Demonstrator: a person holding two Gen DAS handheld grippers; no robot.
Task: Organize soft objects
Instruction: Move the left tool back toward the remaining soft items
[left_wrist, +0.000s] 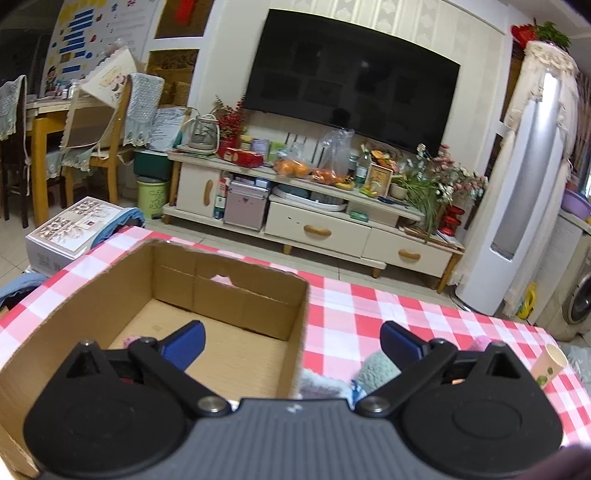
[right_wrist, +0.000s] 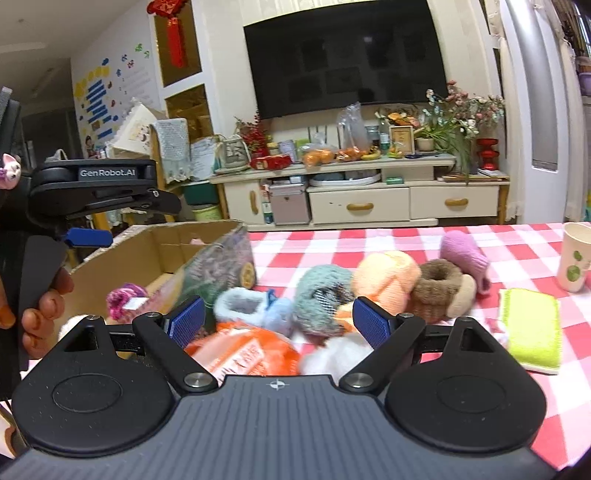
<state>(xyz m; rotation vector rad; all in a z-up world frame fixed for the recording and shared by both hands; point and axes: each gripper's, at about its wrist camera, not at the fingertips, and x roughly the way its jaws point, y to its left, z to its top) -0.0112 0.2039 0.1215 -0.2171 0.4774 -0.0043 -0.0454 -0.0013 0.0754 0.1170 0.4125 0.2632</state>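
The left gripper (left_wrist: 291, 341) hangs over the near corner of an open cardboard box (left_wrist: 236, 314), its blue fingers (left_wrist: 186, 343) spread wide with nothing between them; one finger sits above the box floor, the other outside the box over the red-and-white checked desk (left_wrist: 369, 314). A small pink soft item (left_wrist: 133, 339) lies on the box floor, partly hidden behind the left finger. The right gripper (right_wrist: 279, 321) also stands open and empty, its fingers (right_wrist: 373, 325) apart above a heap of soft things just right of the box (right_wrist: 162, 251): an orange knitted piece (right_wrist: 243, 354) nearest, a white fluffy one (right_wrist: 332, 354) touching it, a pale blue bootie (right_wrist: 251, 310), a teal fuzzy slipper (right_wrist: 321, 295), a peach knitted item (right_wrist: 384, 277), a brown fuzzy bootie (right_wrist: 439, 288) and a mauve knitted one (right_wrist: 465, 251) farthest back. A yellow-green sponge (right_wrist: 532, 328) lies to the right, near a paper cup (right_wrist: 576, 254). In the right wrist view the left gripper (right_wrist: 92, 236) is seen side-on above the box, a hand (right_wrist: 40, 306) around its handle.
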